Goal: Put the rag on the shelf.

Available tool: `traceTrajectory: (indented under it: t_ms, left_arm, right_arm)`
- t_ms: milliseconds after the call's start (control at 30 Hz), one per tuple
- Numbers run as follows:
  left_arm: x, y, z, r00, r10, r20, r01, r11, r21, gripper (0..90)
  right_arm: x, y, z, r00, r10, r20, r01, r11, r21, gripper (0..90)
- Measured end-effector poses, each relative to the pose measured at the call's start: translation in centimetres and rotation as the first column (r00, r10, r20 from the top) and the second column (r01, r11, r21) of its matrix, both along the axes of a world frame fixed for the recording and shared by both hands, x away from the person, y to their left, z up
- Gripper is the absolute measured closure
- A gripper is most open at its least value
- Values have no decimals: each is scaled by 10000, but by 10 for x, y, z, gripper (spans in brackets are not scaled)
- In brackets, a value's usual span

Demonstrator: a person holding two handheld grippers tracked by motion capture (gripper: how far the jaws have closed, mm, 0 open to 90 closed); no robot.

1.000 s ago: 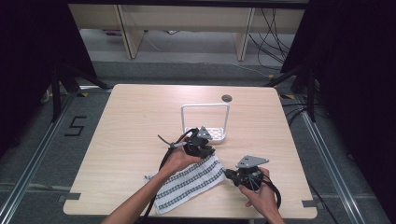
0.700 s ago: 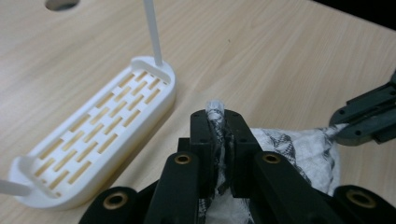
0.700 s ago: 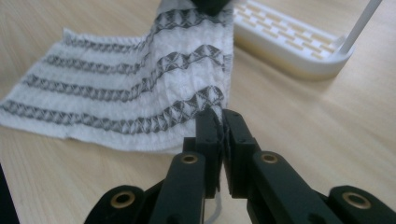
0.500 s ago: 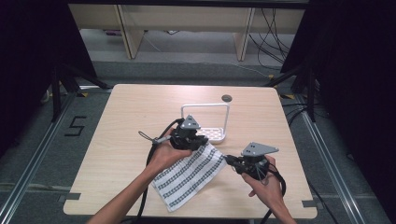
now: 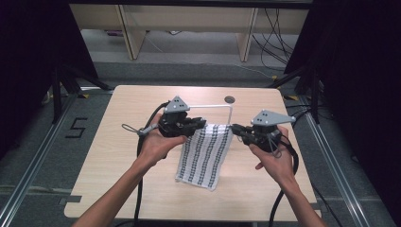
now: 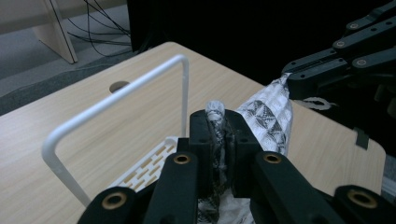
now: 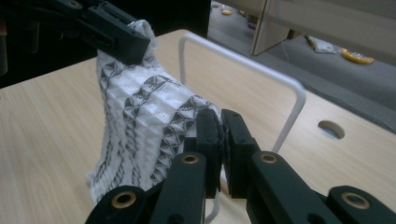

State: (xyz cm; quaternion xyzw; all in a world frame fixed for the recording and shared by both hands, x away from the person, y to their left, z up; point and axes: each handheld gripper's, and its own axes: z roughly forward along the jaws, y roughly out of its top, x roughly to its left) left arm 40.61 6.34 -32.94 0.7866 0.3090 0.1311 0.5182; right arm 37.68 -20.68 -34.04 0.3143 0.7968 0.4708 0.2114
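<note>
A white towel with black patterned stripes [image 5: 205,153] hangs above the table, held by its two top corners. My left gripper [image 5: 201,125] is shut on the left corner, and the bunched cloth [image 6: 215,109] sticks up between its jaws [image 6: 219,119]. My right gripper [image 5: 235,127] is shut on the right corner, with the towel [image 7: 140,116] draping away from its jaws [image 7: 222,123]. The towel's lower end reaches down near the tabletop. A white wire rack [image 5: 213,106] stands just behind the towel, its top rail level with the grippers.
The light wooden table [image 5: 132,104] has a round cable hole [image 5: 230,100] at its far edge, behind the rack. The rack's slatted base [image 6: 149,163] lies below the rail [image 6: 121,91]. Dark curtains and floor cables surround the table.
Both grippers have risen and spread apart, lifting the towel off the table. It now hangs stretched between them, closer to the rack.
</note>
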Motion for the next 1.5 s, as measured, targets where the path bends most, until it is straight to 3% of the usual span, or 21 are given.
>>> traceTrajectory:
  t_ms: [133,167,367,500,567,733,867,1100,1200,1300,1500]
  left_arm:
    - [4,2,12,9999,160,7,-159,9992,-364,827]
    - [5,2,14,9999,163,31,-162,9986,-511,827]
    - [17,2,30,9984,557,114,-547,9955,-778,825]
    - [26,2,39,9968,776,209,-757,9940,-786,827]
    - [29,2,44,9960,847,297,-822,9936,-777,827]
    - [40,2,56,9934,1104,303,-1070,9894,-979,827]
    - [48,0,61,9925,1192,267,-1156,9873,-1088,827]
    - [64,-3,63,9901,1395,125,-1366,9815,-1341,826]
    - [73,-3,65,9878,1555,47,-1532,9776,-1442,827]
    - [79,-1,67,9850,1723,-26,-1706,9732,-1542,827]
    - [91,2,72,9804,1969,-42,-1949,9669,-1647,827]
  right_arm:
    - [10,2,20,9992,-61,405,66,9999,-116,874]
    - [10,3,23,9995,-95,291,98,9999,-92,875]
    - [24,6,44,9977,-342,587,346,9994,-58,875]
    - [34,9,53,9982,-479,372,474,9988,144,875]
    - [41,9,58,9964,-477,704,479,9989,-18,875]
    - [53,10,66,9959,-612,671,609,9981,75,875]
    - [63,11,75,9940,-708,839,697,9975,149,875]
    - [82,14,86,9927,-957,740,941,9953,244,875]
    - [91,15,89,9889,-1104,990,1092,9939,178,875]
    - [97,17,92,9903,-1147,783,1126,9932,302,874]
    - [109,22,95,9888,-1236,832,1211,9921,336,875]
